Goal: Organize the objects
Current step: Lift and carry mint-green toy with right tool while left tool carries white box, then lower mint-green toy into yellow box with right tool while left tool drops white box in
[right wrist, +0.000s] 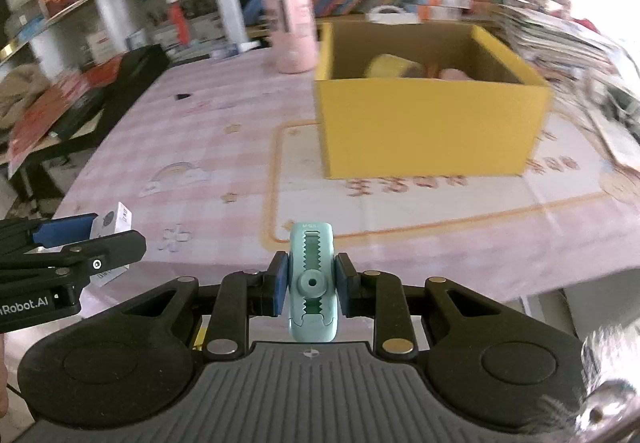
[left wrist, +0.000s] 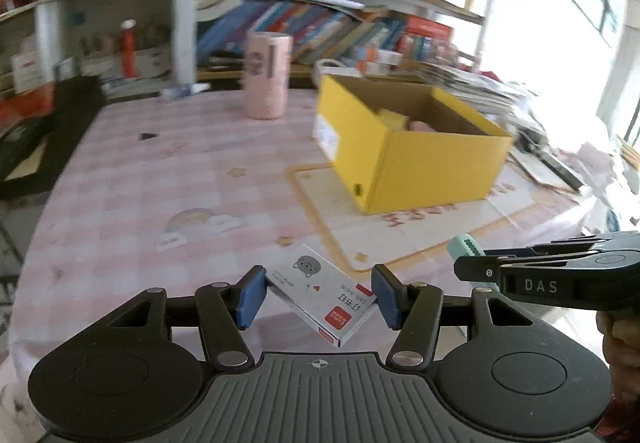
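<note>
Clamped between the blue pads of my right gripper point(right wrist: 311, 285) is a mint-green plastic correction-tape dispenser point(right wrist: 312, 283), upright along the fingers, its toothed window and round hub facing the camera. The pads press on both of its narrow sides, and the gripper tips downward over the near edge of the pink checked worktop point(right wrist: 208, 131).

My left gripper point(left wrist: 320, 297) also tilts down over the worktop and grasps a small white cardboard staple box point(left wrist: 324, 293) with a grey cat drawing and a red end panel. The box sits skewed between the blue pads, one corner against each, its red end turned toward the camera. In the right wrist view the same box point(right wrist: 116, 221) juts past the left gripper's point(right wrist: 100, 239) fingertip at the picture's left edge.

From the left wrist view, my right gripper point(left wrist: 472, 263) reaches in from the right, level with the left one and just beside it, with the mint-green tip point(left wrist: 464, 247) showing above the black fingers.

Further back on the worktop stands an open yellow cardboard box point(right wrist: 424, 127) on a cream mat with an orange border point(right wrist: 360, 203). Inside it lie a yellow object and a pinkish one, both blurred. A pale pink cylindrical canister point(right wrist: 294, 31) stands behind the box's left corner, near it. Shelves of leaning books point(left wrist: 304, 23) fill the background.
</note>
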`<state>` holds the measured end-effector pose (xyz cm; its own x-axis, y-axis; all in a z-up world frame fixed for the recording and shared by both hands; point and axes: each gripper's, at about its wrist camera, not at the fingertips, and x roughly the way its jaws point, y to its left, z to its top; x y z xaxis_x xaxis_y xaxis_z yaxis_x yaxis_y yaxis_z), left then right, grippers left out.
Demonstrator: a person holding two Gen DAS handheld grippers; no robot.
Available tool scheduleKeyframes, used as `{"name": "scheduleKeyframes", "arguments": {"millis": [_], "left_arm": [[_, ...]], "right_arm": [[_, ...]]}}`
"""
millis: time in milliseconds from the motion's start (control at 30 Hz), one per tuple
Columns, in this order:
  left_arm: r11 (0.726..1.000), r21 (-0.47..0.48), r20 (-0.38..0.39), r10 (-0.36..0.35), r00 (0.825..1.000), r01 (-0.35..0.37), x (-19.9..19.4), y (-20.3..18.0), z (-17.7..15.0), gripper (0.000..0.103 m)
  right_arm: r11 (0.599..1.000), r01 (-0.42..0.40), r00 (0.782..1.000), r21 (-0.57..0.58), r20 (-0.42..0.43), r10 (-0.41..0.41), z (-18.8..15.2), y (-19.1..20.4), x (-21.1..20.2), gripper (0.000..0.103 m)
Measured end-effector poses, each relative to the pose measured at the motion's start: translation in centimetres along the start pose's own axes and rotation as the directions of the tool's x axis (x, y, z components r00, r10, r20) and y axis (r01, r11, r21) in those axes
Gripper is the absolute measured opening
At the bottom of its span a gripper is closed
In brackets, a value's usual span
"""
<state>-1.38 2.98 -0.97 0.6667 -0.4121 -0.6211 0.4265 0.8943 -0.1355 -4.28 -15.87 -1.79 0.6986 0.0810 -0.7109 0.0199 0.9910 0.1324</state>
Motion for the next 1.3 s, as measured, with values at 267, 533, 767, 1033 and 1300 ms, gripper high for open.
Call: {"name": "scheduleKeyframes", "arguments": {"millis": [267,533,767,1033,1300], "left_arm": [[0.991,0.094,-0.005,-0.097,0.995,0.097,1.5,-3.5,0.9,0.057],[0.981,0.139,-0.005,-0.138,0.99,0.138,2.8,-6.2,2.0,0.057],[0.982,0.144,0.011,-0.122,0.992,0.119,4.0,-7.2,3.4,0.057],[0.981,0.17,0.04,-0.105,0.994,0.096,5.5,-8.7,5.4,0.057],[0.983,0.174,0.121,-0.079,0.99,0.058,7.8,-10.0,9.3,0.057]], "right_arm": [[0.99,0.097,0.995,0.101,0.026,-0.1,-1.3,-3.7,-2.4,0.023],[0.979,0.138,0.989,0.151,0.033,-0.145,-1.3,-6.5,-3.3,0.023],[0.982,0.129,0.99,0.14,0.04,-0.135,0.2,-8.1,-2.7,0.023],[0.985,0.116,0.991,0.126,0.051,-0.123,2.5,-10.3,-1.6,0.023],[0.994,0.09,0.981,0.063,0.168,-0.1,7.8,-12.6,-0.9,0.023]]}}
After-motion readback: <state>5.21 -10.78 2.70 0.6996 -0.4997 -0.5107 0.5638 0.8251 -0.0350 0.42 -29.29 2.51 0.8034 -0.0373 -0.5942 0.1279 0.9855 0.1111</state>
